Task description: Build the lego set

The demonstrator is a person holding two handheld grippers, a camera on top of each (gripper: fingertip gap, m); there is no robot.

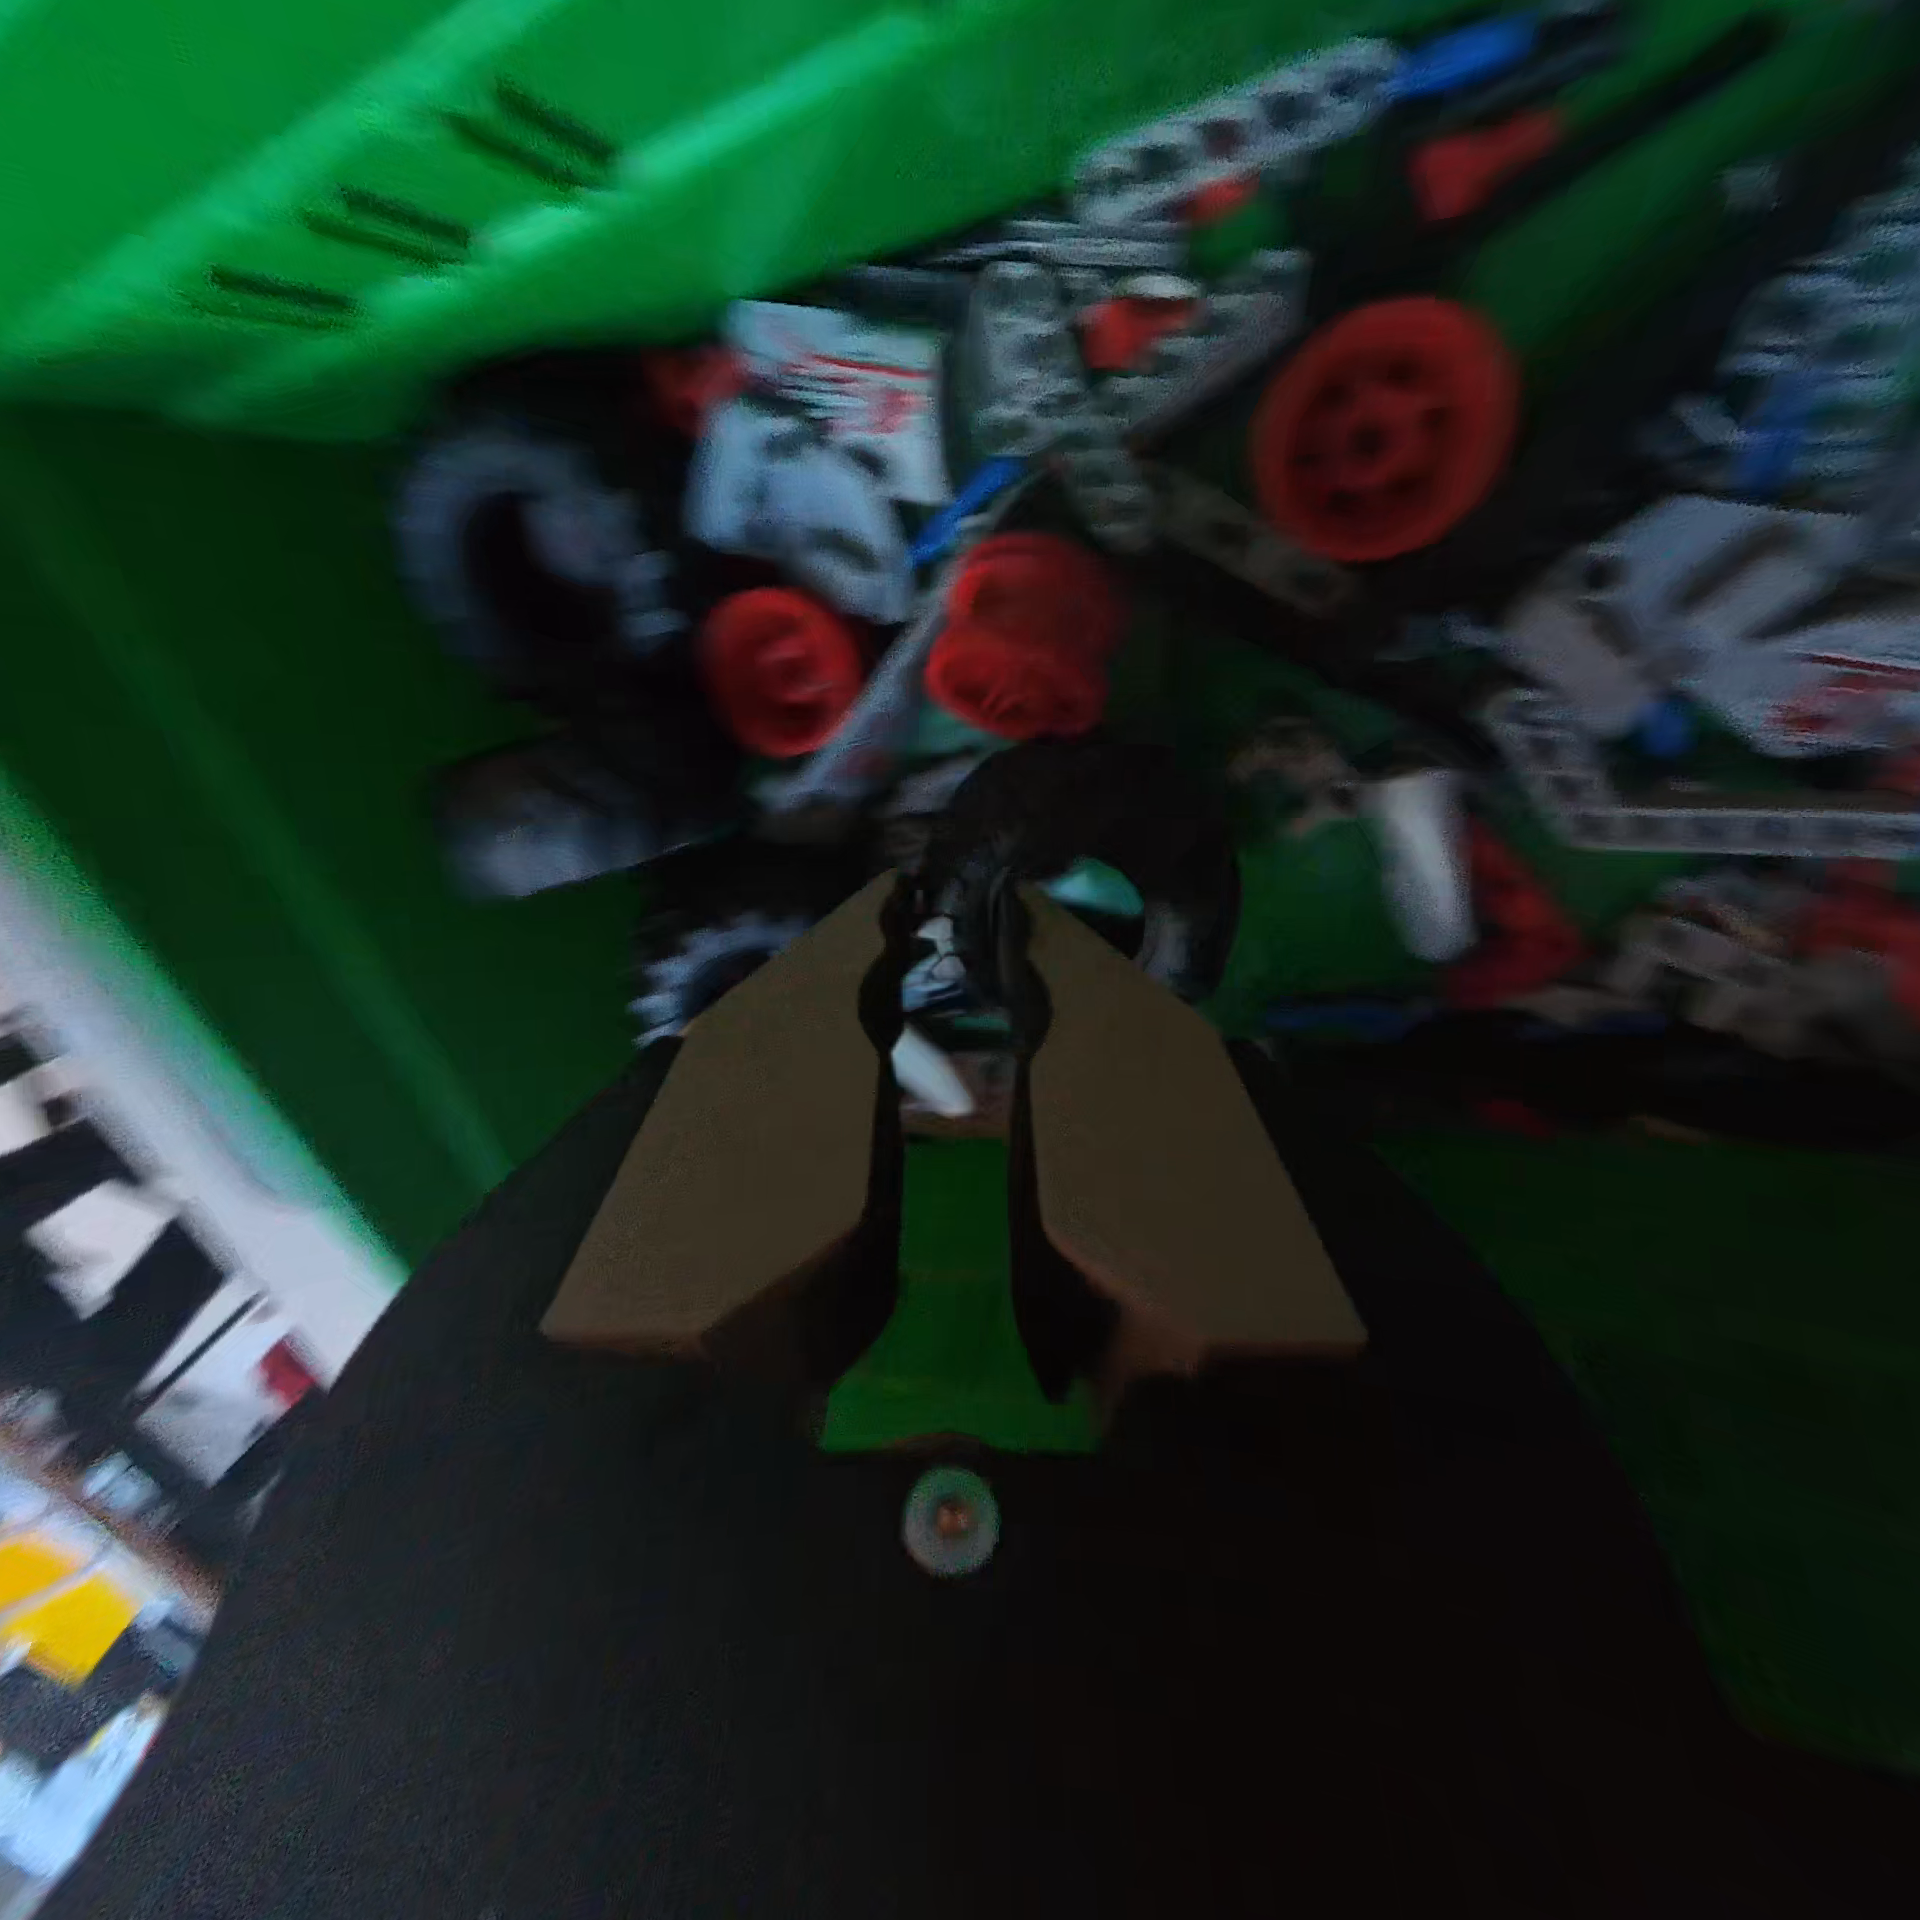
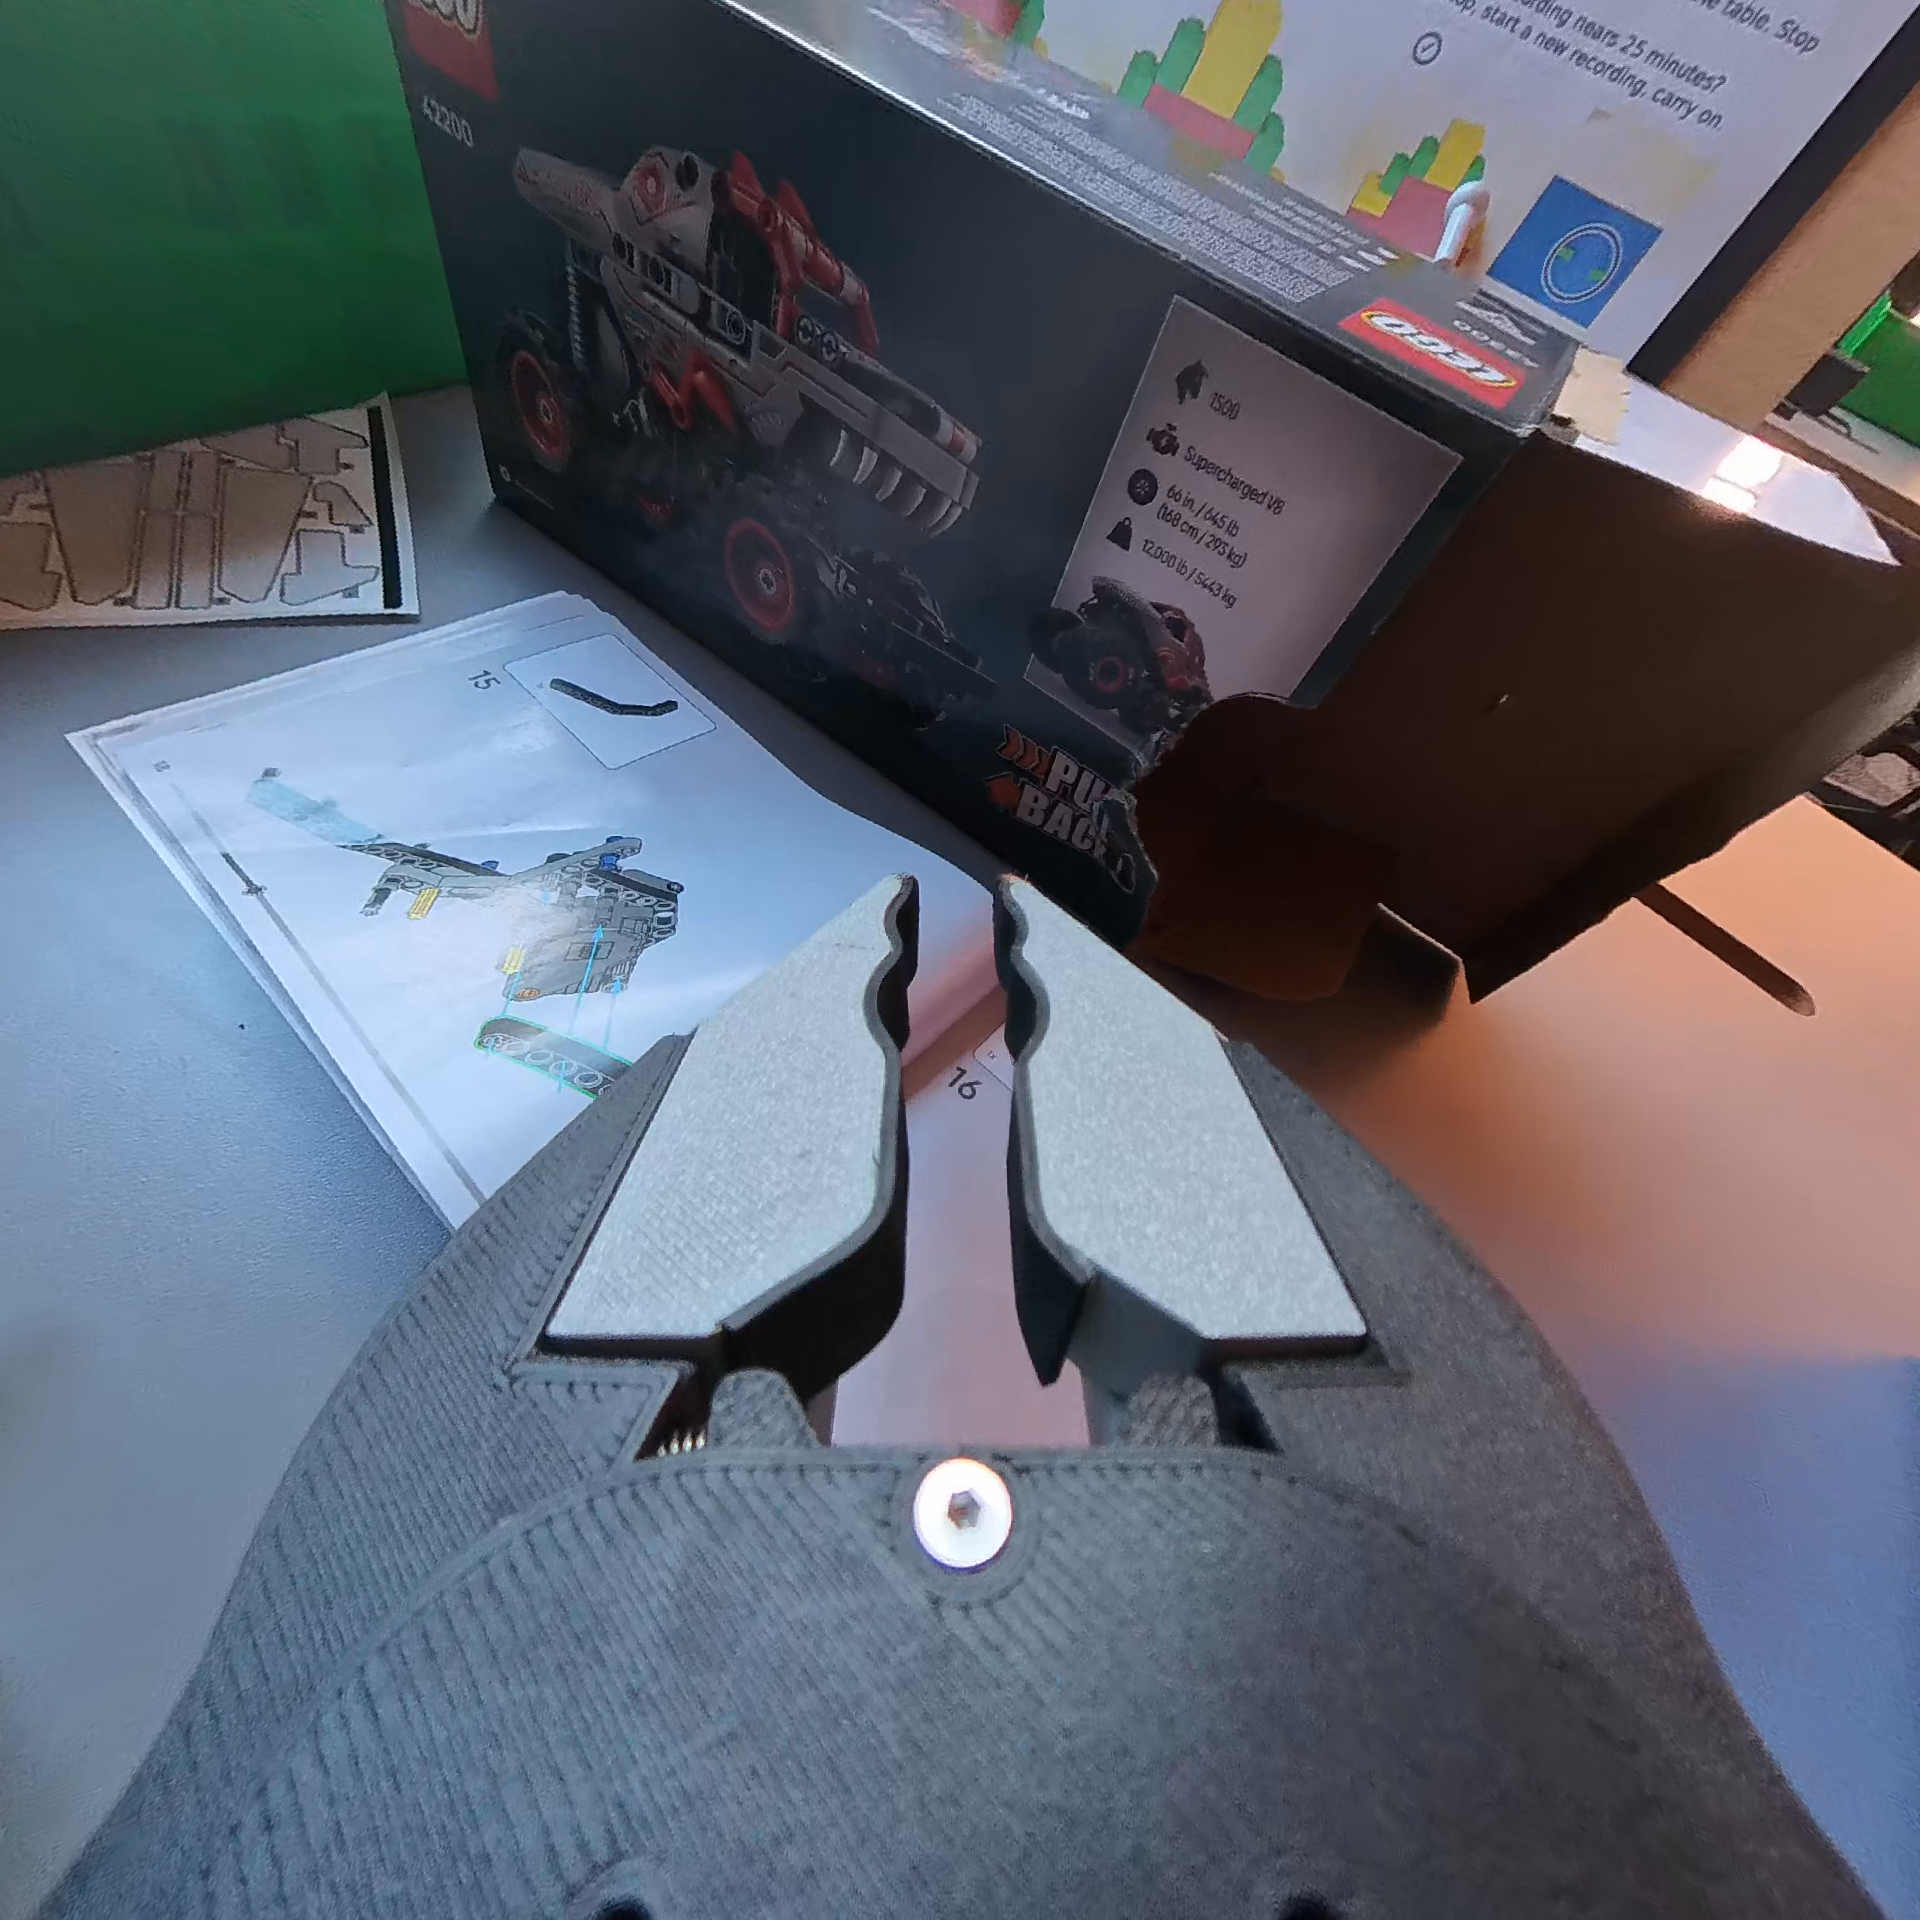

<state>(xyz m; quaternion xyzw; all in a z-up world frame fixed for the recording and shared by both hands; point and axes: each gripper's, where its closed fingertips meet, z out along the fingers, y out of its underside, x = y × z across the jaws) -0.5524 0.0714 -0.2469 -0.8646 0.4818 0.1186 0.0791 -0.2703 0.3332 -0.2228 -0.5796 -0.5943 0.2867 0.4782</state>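
In the right wrist view, the instruction booklet [image 2: 416, 883] lies open on the bench [image 2: 156, 1195], just before the standing set box [image 2: 935, 416]. A sticker sheet [image 2: 197, 520] lies behind and to the left of the booklet. In the left wrist view, loose parts [image 1: 1039, 520] lie heaped inside a bin [image 1: 312, 208].

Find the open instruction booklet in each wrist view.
Left wrist view: not in it; only blurred lego pieces inside the green bin.
Right wrist view: instruction booklet left of centre, flat on the table before the box.
Shared landmark: probably the green bin, upper left in both.
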